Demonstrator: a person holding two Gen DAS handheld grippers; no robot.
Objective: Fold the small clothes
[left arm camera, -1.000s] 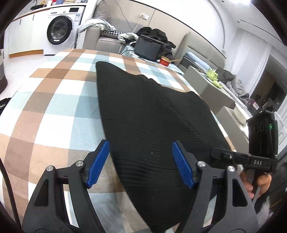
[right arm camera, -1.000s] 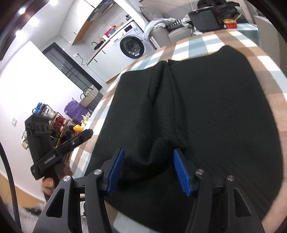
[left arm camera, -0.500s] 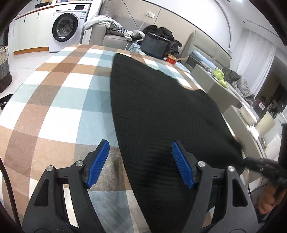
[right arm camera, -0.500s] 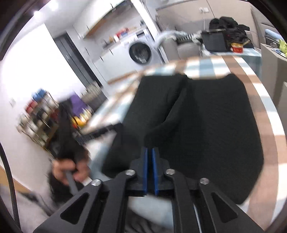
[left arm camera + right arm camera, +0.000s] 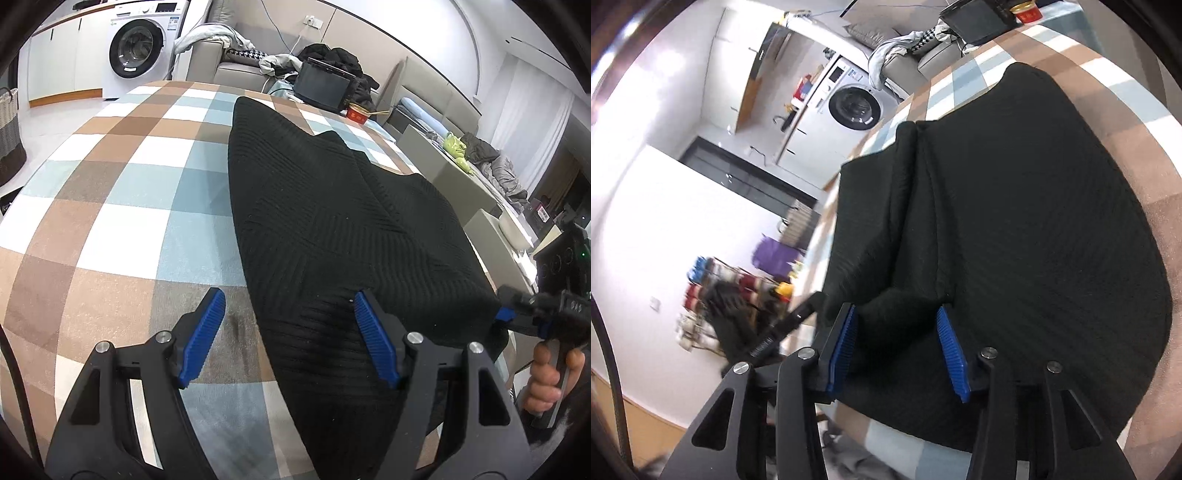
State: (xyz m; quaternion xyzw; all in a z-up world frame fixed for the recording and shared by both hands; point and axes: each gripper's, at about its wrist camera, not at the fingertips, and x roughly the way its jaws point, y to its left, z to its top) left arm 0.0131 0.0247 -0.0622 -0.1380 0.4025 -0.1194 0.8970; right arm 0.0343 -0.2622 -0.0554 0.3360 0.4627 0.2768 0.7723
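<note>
A black ribbed knit garment (image 5: pixel 332 221) lies on the checked tablecloth (image 5: pixel 122 206), reaching its near edge. The left gripper (image 5: pixel 288 339) hovers released over the garment's near-left edge — the right gripper (image 5: pixel 895 350), jaws parted, straddles a raised fold at the near edge.

The left hand-held gripper (image 5: pixel 288 338) is hovering with its blue pads spread wide over the near edge of a black ribbed garment (image 5: pixel 332 221) that is lying along a checked tabletop (image 5: pixel 122 206). At the right, the right hand-held gripper (image 5: pixel 508 315) is reaching the garment's near right corner, though its grip is showing unclearly. A washing machine (image 5: pixel 138 48) is standing at the far left.
</note>
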